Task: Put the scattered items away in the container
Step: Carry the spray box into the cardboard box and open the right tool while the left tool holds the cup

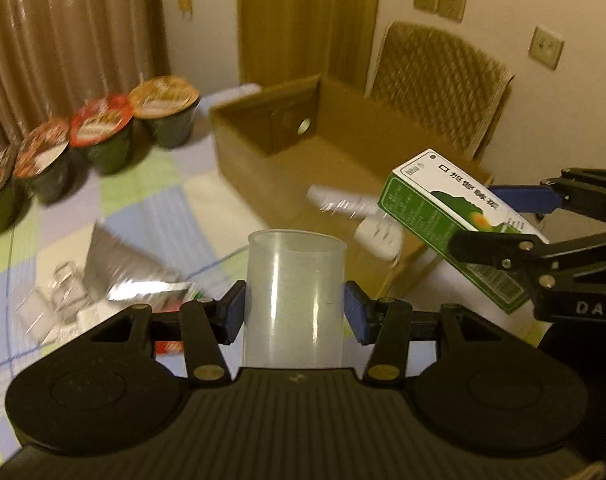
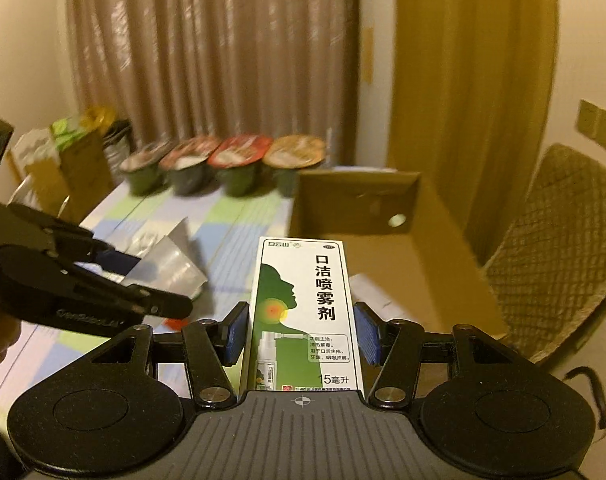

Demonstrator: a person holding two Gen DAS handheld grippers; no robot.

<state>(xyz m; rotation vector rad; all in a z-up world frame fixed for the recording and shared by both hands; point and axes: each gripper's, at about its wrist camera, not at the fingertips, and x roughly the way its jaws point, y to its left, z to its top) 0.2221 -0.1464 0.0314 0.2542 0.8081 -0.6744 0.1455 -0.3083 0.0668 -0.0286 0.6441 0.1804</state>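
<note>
right hand-held gripper (image 2: 301, 332) grips the spray box (image 2: 303, 312), long axis forward, at the near rim of the cardboard box (image 1: 243, 160). left hand-held gripper (image 1: 295, 312) clamps a plastic cup (image 1: 295, 300), farther from the cardboard box.

Place: a room in a home, lit warm and dim.
Window side: long pleated curtains (image 2: 207, 52) hang to table height.
Wall: pale, with switch plates (image 1: 439, 0) and a wooden door (image 1: 303, 16).
Seat: a quilted chair (image 2: 559, 240) stands at the table's far side.
Table: covered by a checked cloth (image 1: 151, 200) in green, blue and cream.
Food: four lidded noodle cups (image 2: 239, 164) stand in a row by the curtains.
Clutter: boxes and bags (image 2: 71, 148) are piled beyond the table's end.
</note>
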